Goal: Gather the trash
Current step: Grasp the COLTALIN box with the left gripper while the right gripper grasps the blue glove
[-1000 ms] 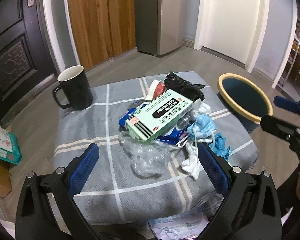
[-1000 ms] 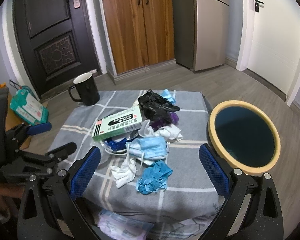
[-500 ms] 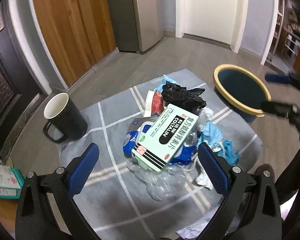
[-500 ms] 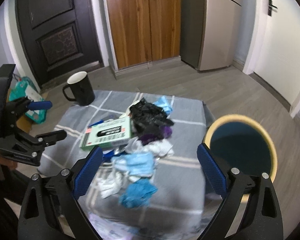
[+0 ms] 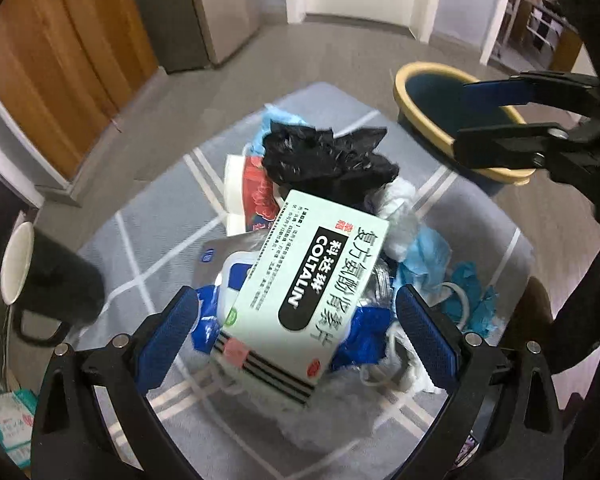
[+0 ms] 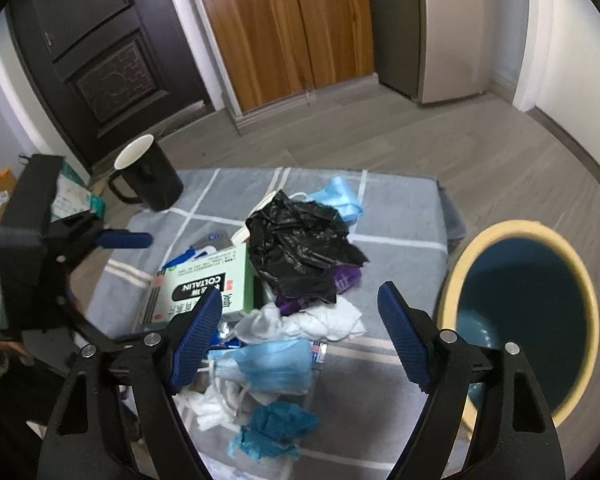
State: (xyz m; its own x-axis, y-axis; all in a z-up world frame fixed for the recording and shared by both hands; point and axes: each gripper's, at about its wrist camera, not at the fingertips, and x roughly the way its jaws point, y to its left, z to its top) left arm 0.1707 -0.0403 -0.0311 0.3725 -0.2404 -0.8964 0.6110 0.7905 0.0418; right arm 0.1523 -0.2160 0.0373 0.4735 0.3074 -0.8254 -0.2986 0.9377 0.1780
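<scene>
A heap of trash lies on a grey checked cloth point(image 5: 148, 240): a green COLTALIN box point(image 5: 308, 292) point(image 6: 204, 284), a black plastic bag point(image 5: 328, 160) point(image 6: 300, 248), white tissue point(image 6: 312, 320), a blue face mask point(image 6: 268, 368) and a teal glove point(image 6: 276, 428). My left gripper point(image 5: 296, 320) is open, its fingers on either side of the box, close above it. My right gripper point(image 6: 300, 336) is open above the tissue and mask. A blue bin with a yellow rim point(image 6: 524, 312) point(image 5: 432, 96) stands to the right of the cloth.
A black mug point(image 6: 148, 176) point(image 5: 48, 276) stands at the cloth's far left corner. A green packet point(image 5: 4, 416) lies off the left edge. Wooden cupboard doors point(image 6: 292, 28), a dark door point(image 6: 96, 40) and a fridge point(image 6: 448, 28) line the back.
Both grippers have dropped lower and closer to the heap. The left one now straddles the green box. The right one has come over the tissue and mask.
</scene>
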